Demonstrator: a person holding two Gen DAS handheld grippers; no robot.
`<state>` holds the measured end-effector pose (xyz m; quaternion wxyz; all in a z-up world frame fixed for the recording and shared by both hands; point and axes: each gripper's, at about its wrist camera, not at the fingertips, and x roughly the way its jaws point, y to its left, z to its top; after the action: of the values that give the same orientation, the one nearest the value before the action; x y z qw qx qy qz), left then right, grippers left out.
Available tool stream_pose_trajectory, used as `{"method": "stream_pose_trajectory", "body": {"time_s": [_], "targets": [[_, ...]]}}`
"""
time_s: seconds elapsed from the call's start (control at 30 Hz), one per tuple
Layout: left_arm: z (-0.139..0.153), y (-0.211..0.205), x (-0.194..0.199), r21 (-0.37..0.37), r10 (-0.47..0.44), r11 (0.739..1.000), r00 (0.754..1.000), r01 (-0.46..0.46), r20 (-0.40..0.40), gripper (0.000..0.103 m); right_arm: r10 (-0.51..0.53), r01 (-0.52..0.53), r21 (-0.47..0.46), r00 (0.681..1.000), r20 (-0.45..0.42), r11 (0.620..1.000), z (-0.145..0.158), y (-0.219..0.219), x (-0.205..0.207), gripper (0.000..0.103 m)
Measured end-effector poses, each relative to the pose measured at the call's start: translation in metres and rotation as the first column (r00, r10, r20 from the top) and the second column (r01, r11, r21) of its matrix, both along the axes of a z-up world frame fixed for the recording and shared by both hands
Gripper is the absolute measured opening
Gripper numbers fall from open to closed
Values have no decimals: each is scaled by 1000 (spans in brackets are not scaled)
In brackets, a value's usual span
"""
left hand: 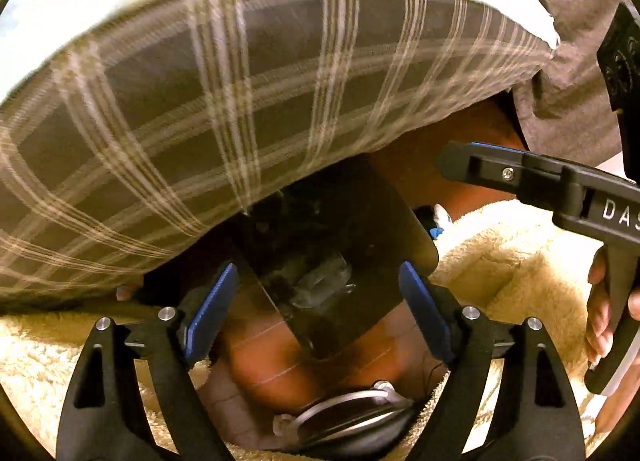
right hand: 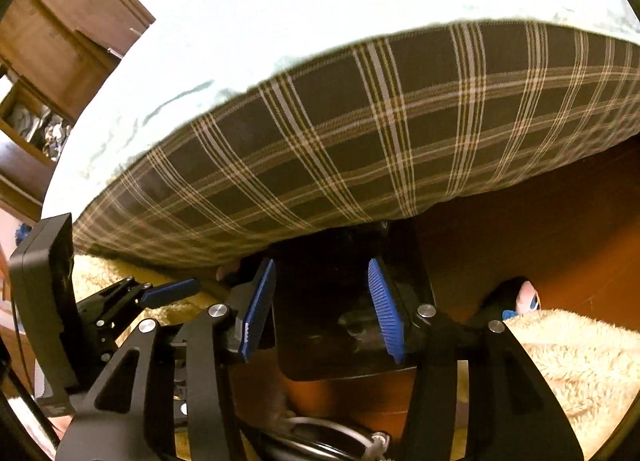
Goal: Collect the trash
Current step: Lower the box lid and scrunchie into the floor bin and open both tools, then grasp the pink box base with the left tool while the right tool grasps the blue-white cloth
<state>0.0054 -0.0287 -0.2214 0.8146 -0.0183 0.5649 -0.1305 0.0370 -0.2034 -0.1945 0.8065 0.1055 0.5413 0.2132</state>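
A black rectangular bin [left hand: 352, 221] stands on the wooden floor, half tucked under the bed's edge. Crumpled clear plastic [left hand: 320, 285] lies inside it. My left gripper [left hand: 318, 301] hovers over the bin's opening, its blue pads wide apart and touching nothing. From the right, one finger of my right gripper [left hand: 460, 161] reaches in, with a hand [left hand: 600, 321] on its handle. In the right wrist view, my right gripper [right hand: 322, 301] is open above the bin [right hand: 340, 361], nothing between its pads, and the clear plastic [right hand: 356, 327] lies below. A left gripper finger [right hand: 172, 289] shows at the left.
A plaid mattress side [left hand: 200, 121] under a white sheet [right hand: 320, 1] overhangs the bin. A fluffy cream rug [left hand: 500, 261] lies on either side. A round metal-rimmed object [left hand: 352, 413] sits on the floor near me. A small white and blue item [right hand: 528, 297] rests by the rug. Wooden furniture [right hand: 60, 21] stands far left.
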Motion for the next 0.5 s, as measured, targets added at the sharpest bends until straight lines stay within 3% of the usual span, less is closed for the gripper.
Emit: {"method": "stream_pose_trajectory", "body": {"time_s": [0.17, 0.43, 0.5], "targets": [[33, 8, -10, 3, 10, 1000, 997, -11, 74, 81, -10, 10, 4, 999, 50, 1000, 25, -5, -5, 58], [99, 17, -26, 2, 13, 1000, 972, -14, 235, 86, -50, 55, -17, 969, 240, 998, 94, -21, -14, 88], [113, 20, -26, 4, 20, 1000, 962, -22, 272, 89, -54, 62, -18, 958, 280, 998, 108, -23, -14, 90]]}}
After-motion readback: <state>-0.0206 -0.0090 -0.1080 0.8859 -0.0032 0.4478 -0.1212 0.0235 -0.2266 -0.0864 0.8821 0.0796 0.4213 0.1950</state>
